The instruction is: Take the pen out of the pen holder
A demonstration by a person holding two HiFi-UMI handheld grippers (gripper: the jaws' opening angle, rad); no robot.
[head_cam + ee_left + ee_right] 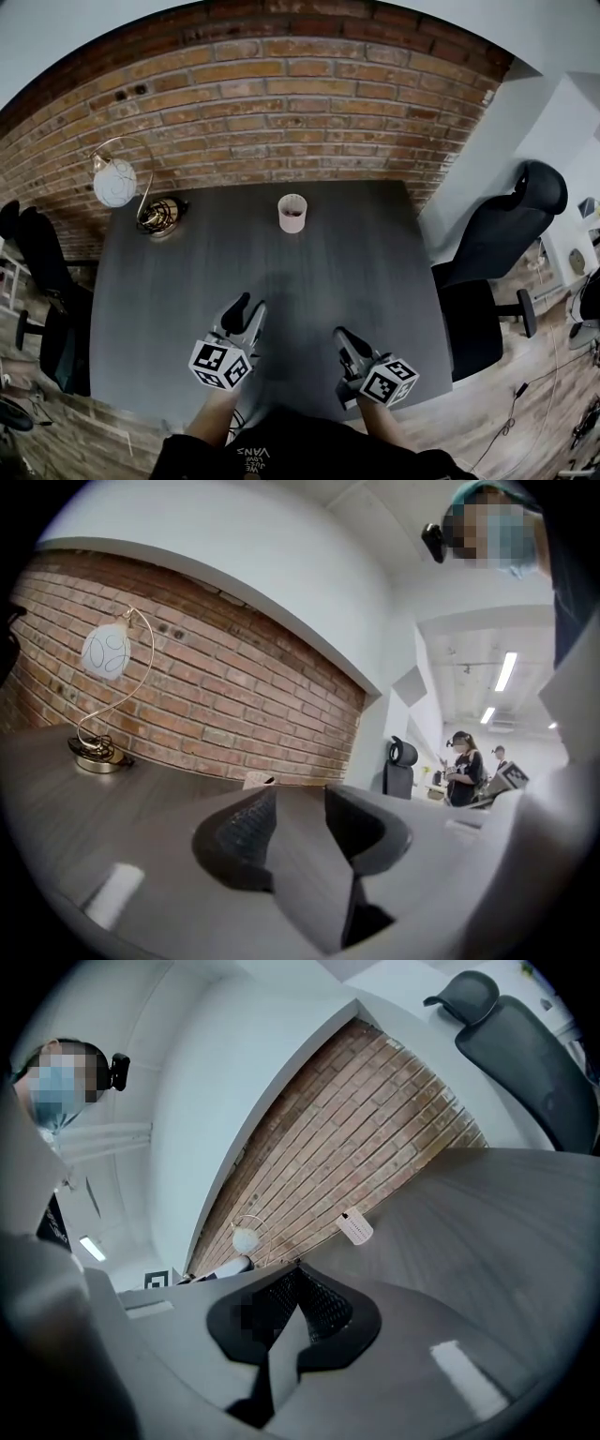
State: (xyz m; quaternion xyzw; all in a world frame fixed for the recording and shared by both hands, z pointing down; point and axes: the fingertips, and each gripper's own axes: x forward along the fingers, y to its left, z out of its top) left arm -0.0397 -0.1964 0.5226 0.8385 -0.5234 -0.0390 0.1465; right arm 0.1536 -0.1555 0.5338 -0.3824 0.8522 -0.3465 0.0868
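The pen holder (292, 213), a pale cup, stands upright at the far middle of the dark grey table (375, 272). Something dark, probably the pen (294, 217), shows inside it. My left gripper (246, 310) hovers over the near part of the table, well short of the cup, open and empty. Level with it to the right, my right gripper (343, 336) is shut on nothing. The left gripper view has the pen holder (257, 780) far off, just above the gripper (300, 803). In the right gripper view the cup (356, 1229) is small and distant beyond the gripper (296, 1269).
A curved lamp with a white globe (114, 182) and brass base (158, 216) stands at the table's far left corner. A brick wall (281, 103) runs behind the table. Black office chairs stand to the right (497, 244) and left (42, 272). People (464, 772) stand far back.
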